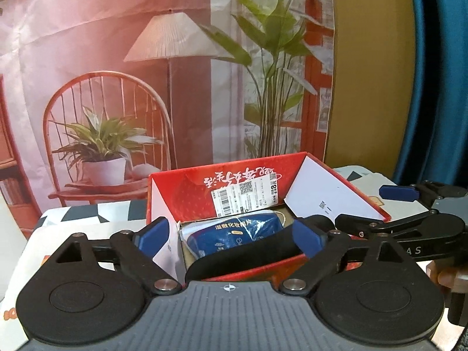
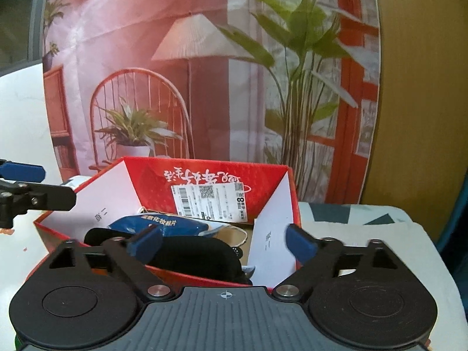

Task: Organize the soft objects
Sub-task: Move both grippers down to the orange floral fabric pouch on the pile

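Left gripper (image 1: 231, 235): fingers stand wide apart, blue pads (image 1: 153, 232) clear on both sides; nothing is clamped between them, though the box contents show through the gap
Right gripper (image 2: 225, 244): fingers likewise spread wide, one blue pad (image 2: 301, 244) beside the white flap; no pad presses on anything
Black soft item (image 1: 242, 253): lies draped over the near wall inside the red box (image 1: 187, 187), partly over the blue packet; in the right wrist view it (image 2: 193, 257) sits low at the box front, free of both grippers
Blue packet (image 1: 234, 234): rests inside the box behind the black item, with white printed lettering on top; thin cord loops show beside it in the right wrist view
Red box: open, flaps raised, standing on a table with a patterned cloth (image 2: 365, 228); a white shipping label (image 1: 245, 196) is stuck to the inner back wall
Surroundings: printed backdrop (image 1: 117, 73) of a chair, lamp and plants behind the table; a person's hand (image 1: 444, 278) holds the right gripper handle at the frame edge
Step in hand, judged: release after placing; the black item appears deposited in the box and both grippers stand free of it
Next move, judged: withdraw both grippers without catching the flaps, then locate any soft object not yet boxed; none is visible outside the box in these views
Risk, judged: the black item overhangs the near wall and may slide out
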Demonstrator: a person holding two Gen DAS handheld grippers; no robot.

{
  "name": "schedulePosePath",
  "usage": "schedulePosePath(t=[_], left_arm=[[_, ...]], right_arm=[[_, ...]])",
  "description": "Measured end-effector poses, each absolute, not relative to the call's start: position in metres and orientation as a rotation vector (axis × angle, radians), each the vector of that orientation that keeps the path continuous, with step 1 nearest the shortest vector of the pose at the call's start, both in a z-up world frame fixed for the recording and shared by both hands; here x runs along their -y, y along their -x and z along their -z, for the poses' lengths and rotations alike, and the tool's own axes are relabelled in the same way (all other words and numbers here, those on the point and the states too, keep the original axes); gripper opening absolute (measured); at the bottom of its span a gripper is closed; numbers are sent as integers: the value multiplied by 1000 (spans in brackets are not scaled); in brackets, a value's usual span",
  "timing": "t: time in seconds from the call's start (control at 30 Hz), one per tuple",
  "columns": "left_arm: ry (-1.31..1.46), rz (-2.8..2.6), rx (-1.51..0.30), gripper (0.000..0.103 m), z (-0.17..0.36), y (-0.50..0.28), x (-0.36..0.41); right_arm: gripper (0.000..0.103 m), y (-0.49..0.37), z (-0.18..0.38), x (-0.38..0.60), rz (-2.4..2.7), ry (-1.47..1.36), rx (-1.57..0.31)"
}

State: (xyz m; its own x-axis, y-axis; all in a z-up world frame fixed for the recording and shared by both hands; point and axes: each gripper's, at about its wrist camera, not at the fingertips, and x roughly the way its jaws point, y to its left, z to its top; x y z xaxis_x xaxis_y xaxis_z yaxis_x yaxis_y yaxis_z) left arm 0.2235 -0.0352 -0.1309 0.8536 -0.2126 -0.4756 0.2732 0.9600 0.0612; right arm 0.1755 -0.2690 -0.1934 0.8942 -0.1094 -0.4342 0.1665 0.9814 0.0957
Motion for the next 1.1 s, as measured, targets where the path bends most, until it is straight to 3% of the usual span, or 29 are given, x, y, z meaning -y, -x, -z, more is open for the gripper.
schedulePosePath(t=[0.07, 0.53, 1.1], left_arm=[[-120, 256, -482, 95, 131, -216, 34], [-65, 216, -496, 96, 159, -153, 15], [33, 167, -608, 95, 207, -110, -11]], right_arm=[[102, -168, 193, 267, 147, -140, -433], [103, -109, 214, 237, 141, -188, -386], [103, -55, 273, 219, 181, -250, -458]])
